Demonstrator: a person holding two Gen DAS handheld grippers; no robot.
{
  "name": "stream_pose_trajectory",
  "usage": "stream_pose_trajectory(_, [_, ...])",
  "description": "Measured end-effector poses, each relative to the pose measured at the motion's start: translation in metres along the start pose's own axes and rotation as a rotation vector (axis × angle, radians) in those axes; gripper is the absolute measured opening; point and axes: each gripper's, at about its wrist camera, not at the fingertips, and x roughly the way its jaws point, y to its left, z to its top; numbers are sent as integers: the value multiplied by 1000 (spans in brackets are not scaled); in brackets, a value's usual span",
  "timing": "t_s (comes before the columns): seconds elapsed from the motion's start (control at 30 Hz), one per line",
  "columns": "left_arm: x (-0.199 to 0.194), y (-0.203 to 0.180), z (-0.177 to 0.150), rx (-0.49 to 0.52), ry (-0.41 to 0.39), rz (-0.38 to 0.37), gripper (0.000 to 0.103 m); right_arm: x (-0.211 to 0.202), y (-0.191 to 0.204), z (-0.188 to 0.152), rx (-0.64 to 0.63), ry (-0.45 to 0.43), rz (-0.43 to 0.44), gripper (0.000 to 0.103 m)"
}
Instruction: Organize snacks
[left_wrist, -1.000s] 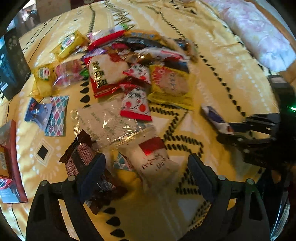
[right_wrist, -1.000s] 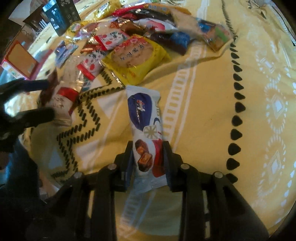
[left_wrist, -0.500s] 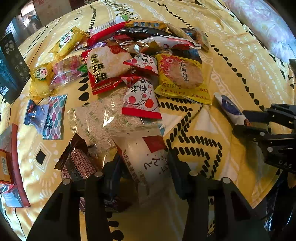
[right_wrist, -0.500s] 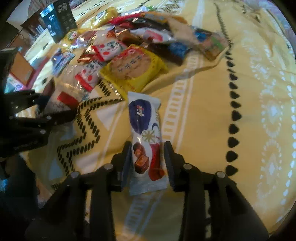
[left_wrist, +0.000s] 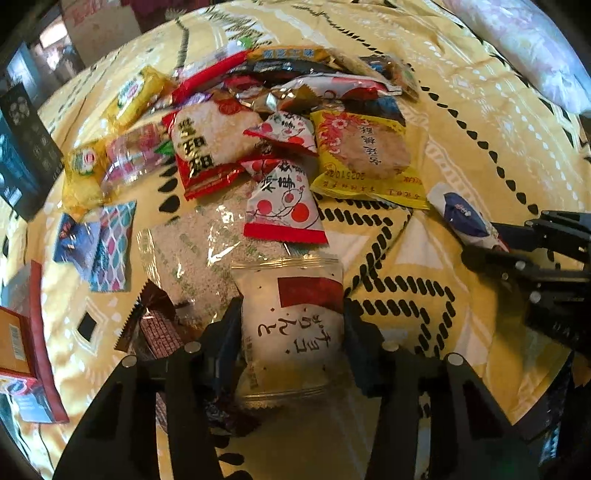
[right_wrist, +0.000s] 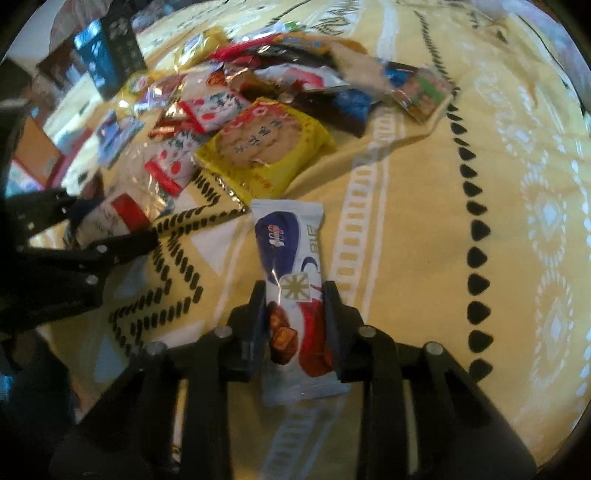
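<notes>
Surface: a bed under a yellow bedspread (right_wrist: 424, 229) with white bands and black dotted zigzags. A pale pink floral pillow (left_wrist: 524, 48) lies at the far right edge in your left view. Room beyond is dim and blurred; a dark box (right_wrist: 110, 51) with blue printing stands at the far left of the spread, and an orange and red carton (left_wrist: 18, 339) lies near the left edge.

Snack pile (left_wrist: 280, 122): a loose heap across the middle of the bedspread, packets overlapping. The largest is a yellow cracker packet (left_wrist: 365, 155); beside it a red and white rice-snack bag (left_wrist: 210, 147); nearer you a small white packet with red dots (left_wrist: 284, 206) lying on a clear bag of grains (left_wrist: 192, 254).

Your left gripper (left_wrist: 291, 332): its fingers (left_wrist: 229, 332) have just been closing and now pinch a white pouch with a red patch (left_wrist: 295, 325) by both side edges. A brown chocolate wrapper (left_wrist: 159, 328) lies just left of it.

Your right gripper (right_wrist: 295, 314): its fingers (right_wrist: 332, 314) have just closed further and are pressed onto a white and blue chocolate bar wrapper (right_wrist: 291, 258), gripping its near half. The far end points toward the yellow packet and lies apart from the pile.
</notes>
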Motion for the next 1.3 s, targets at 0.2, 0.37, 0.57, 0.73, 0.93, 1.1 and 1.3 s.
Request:
stream_pose_trajectory(0.2, [-26,-6,-4,48,-86,23,47,-21,3,-8,42,-83,31,29])
stream_pose_trajectory(0.37, [-61,2,-7,67,-169,39,47,-47,18,-8,81,-175,62,29])
stream_pose_trajectory(0.57, [-101,19,-19,77,-265,106,47,-77,38,-12,110,-271,89,29])
stream_pose_trajectory(0.73, [-124,34,-26,51,-312,117,47,-86,57,-8,93,-286,105,29])
stream_pose_trajectory(0.93, [-144,47,-33,23,-355,119,47,-91,80,-1,60,-298,113,29])
stream_pose_trajectory(1.1, [-159,61,-38,-11,-385,110,47,-99,99,7,30,-311,113,29])
stream_pose_trajectory(1.3, [-179,73,-50,-42,-428,80,47,-110,123,13,-2,-342,121,29])
